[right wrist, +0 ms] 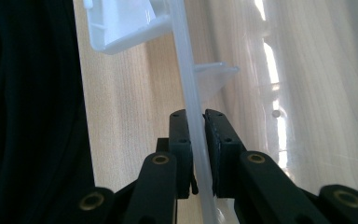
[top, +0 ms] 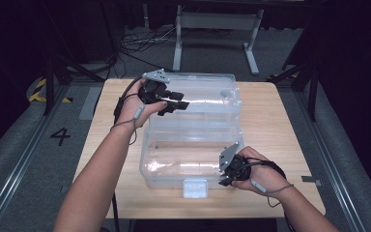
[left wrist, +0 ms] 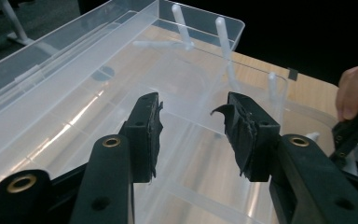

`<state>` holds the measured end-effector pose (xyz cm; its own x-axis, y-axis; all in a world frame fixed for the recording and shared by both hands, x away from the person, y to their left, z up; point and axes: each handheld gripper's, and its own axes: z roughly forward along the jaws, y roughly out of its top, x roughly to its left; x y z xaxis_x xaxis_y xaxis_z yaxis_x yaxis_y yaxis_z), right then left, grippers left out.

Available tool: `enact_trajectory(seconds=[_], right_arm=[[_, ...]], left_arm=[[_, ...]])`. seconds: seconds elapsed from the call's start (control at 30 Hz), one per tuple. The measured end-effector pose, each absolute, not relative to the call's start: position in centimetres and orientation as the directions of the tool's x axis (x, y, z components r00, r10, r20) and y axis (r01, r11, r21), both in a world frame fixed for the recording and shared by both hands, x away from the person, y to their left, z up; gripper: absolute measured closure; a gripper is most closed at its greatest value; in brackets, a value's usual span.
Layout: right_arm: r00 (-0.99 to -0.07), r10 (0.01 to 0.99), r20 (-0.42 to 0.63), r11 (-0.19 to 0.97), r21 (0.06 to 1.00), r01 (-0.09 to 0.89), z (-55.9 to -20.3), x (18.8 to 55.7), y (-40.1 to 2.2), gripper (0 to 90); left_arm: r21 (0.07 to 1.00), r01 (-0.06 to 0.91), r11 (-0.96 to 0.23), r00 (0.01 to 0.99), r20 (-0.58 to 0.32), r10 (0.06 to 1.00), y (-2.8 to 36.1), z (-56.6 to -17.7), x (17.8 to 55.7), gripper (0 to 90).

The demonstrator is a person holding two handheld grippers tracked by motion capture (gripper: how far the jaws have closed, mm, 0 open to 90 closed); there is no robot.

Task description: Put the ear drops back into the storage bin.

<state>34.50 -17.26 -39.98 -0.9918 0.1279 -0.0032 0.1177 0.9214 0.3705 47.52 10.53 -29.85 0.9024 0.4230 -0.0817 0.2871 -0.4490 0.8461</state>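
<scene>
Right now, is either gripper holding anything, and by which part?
The right gripper is shut on the clear plastic box, pinching its thin rim at the near right corner. The left gripper is open, holding nothing.

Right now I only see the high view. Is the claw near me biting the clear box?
Observer: Yes. The right claw is shut on the thin front wall of the clear box, one jaw on each side.
Operator: And the other claw, is it grabbing anything?
Observer: No. The left claw is open, with only the open lid behind the gap.
Operator: Is anything inside the box?
Observer: Nothing loose that I can see, just clear plastic with the wooden table showing through.
</scene>
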Motion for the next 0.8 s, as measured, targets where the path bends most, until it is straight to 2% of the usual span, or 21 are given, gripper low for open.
enact_trajectory(seconds=[0.17,0.3,0.57,0.8], right_arm=[[-0.991,0.133,0.004,0.919,0.375,0.124,-40.0,34.4,-17.4,81.8],[-0.991,0.136,0.006,0.917,0.378,0.128,-40.0,34.4,-17.4,81.7],[-0.991,0.135,0.007,0.918,0.376,0.127,-40.0,34.4,-17.4,81.5],[-0.99,0.137,0.008,0.916,0.379,0.13,-40.1,34.5,-17.4,81.5]], left_arm=[[0.834,0.266,-0.484,0.909,-0.049,0.414,9.7,-29.8,48.3,53.0],[0.833,0.267,-0.486,0.919,-0.067,0.39,9.2,-30.0,48.6,52.9],[0.813,0.289,-0.505,0.926,-0.102,0.365,8.3,-30.6,48.9,57.3],[0.787,0.284,-0.548,0.927,-0.08,0.366,7.7,-31.2,49.2,59.3]])
